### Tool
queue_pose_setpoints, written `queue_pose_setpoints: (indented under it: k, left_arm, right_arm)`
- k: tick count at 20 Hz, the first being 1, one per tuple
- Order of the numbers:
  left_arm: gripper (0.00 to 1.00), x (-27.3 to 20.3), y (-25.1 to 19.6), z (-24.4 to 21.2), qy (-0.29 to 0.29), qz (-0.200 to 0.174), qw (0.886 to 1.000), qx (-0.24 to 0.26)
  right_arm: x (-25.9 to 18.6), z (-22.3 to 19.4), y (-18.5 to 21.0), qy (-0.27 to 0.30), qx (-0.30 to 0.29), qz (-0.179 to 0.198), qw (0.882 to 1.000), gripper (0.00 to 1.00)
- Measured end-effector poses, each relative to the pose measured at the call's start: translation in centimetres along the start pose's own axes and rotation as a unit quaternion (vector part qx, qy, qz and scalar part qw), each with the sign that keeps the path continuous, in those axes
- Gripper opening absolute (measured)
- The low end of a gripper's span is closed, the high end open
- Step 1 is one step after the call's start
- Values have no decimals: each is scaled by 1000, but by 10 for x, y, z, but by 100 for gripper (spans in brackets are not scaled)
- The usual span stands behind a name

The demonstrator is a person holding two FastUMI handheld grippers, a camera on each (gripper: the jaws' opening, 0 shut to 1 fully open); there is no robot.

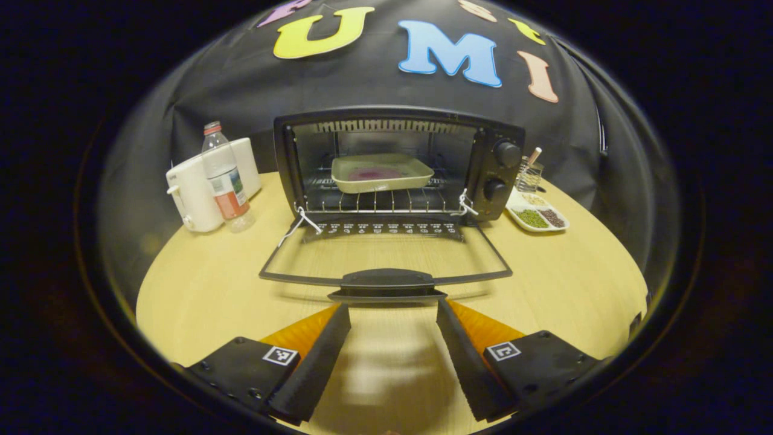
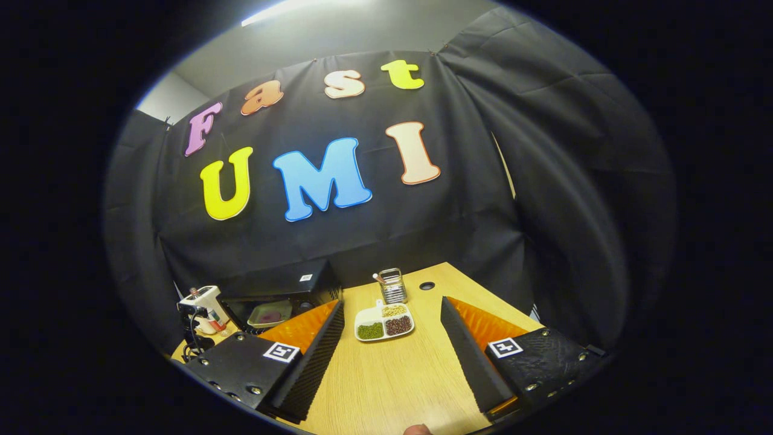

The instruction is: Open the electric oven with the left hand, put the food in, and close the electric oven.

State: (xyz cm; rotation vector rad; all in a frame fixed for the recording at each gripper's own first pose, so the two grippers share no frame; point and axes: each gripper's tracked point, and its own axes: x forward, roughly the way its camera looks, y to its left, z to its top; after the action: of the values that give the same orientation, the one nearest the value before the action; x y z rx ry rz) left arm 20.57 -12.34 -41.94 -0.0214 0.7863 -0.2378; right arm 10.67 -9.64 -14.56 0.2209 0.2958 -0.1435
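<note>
Wooden table (image 1: 555,284) beneath open oven (image 1: 392,163), door (image 1: 386,257) flat, left claw (image 1: 392,314) just short.

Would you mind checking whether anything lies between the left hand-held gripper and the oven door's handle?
Nothing visible does: the left hand-held gripper is open just short of the door handle, with only bare table around. The tray already sits inside the oven.

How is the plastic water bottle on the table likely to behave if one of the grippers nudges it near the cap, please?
The water bottle stands tall and narrow on the table, so a high nudge would probably tip it rather than slide it. It looks mostly empty, so likely light. Once down, its round body would probably roll. The white appliance close behind it might stop a backward fall.
</note>
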Motion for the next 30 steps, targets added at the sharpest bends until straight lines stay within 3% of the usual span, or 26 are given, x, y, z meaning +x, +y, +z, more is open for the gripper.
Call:
queue_pose_setpoints:
  k: [6,13,17,19,20,21,30]
  left_arm:
    - [98,24,8,-12,20,-1,1000,7]
    - [100,23,9,-6,3,10,1000,24]
    - [100,2,10,12,-33,11,999,30]
    - [91,-10,10,26,-53,11,998,29]
    - [91,-16,10,33,-63,12,998,30]
    - [97,-22,11,41,-73,11,997,30]
    - [100,-29,11,98,-137,13,989,57]
  right_arm:
    - [5,-2,14,11,-23,-4,1000,98]
    - [1,4,32,-3,-78,11,997,98]
    - [1,2,41,-4,-70,27,997,98]
    - [3,3,45,-7,-69,34,997,98]
    - [3,2,47,-7,-69,36,997,98]
    - [4,2,50,-7,-68,39,997,98]
    - [0,-6,48,4,-56,34,998,98]
